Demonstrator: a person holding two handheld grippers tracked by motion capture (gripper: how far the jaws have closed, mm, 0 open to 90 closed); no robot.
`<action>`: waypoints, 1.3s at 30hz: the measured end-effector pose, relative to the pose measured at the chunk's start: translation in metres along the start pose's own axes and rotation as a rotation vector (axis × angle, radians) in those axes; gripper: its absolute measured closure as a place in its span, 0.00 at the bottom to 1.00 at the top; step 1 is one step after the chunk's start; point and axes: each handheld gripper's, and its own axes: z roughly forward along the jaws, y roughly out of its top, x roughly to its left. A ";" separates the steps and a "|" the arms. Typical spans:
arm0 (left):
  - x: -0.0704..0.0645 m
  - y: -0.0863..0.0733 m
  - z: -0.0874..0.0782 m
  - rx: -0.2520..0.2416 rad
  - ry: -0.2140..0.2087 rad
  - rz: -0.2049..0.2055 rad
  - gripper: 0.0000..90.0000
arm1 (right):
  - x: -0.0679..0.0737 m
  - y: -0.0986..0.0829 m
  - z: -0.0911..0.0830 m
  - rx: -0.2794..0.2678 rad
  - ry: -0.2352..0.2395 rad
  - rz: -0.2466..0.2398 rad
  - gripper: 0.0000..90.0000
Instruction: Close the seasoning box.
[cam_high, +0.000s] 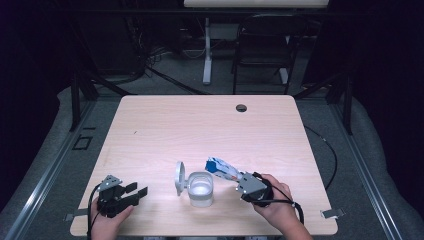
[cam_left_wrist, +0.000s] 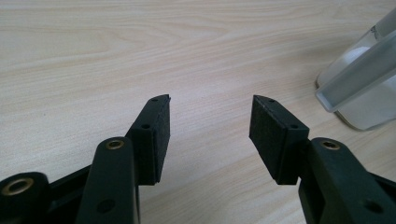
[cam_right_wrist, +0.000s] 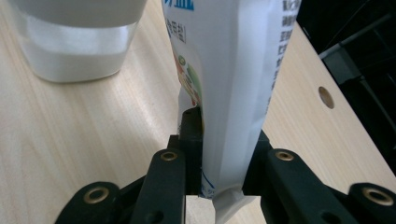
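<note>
The pale wooden table (cam_high: 165, 125) bore a clear plastic jar (cam_high: 201, 189) with its lid open. Just right of it, the right gripper (cam_high: 239, 179) pinched a blue-and-white foil sachet (cam_high: 220, 168). The left gripper (cam_high: 139, 190) rested spread, empty.

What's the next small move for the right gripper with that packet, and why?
Probably carry the packet a little further over the open container and tip its free end down. The right gripper is shut on the packet's end, its tip is beside the rim, not yet above the opening, and the lid is swung aside.
</note>
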 end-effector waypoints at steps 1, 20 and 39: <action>0.000 0.000 0.000 0.000 0.000 0.000 0.54 | 0.000 0.000 0.000 0.000 0.000 0.000 0.84; 0.001 0.001 -0.003 0.000 0.000 -0.001 0.54 | -0.016 0.004 -0.017 -0.082 -0.049 0.088 0.84; 0.002 0.001 -0.003 -0.012 0.004 -0.004 0.54 | -0.019 -0.018 -0.007 -0.115 -0.048 0.282 0.86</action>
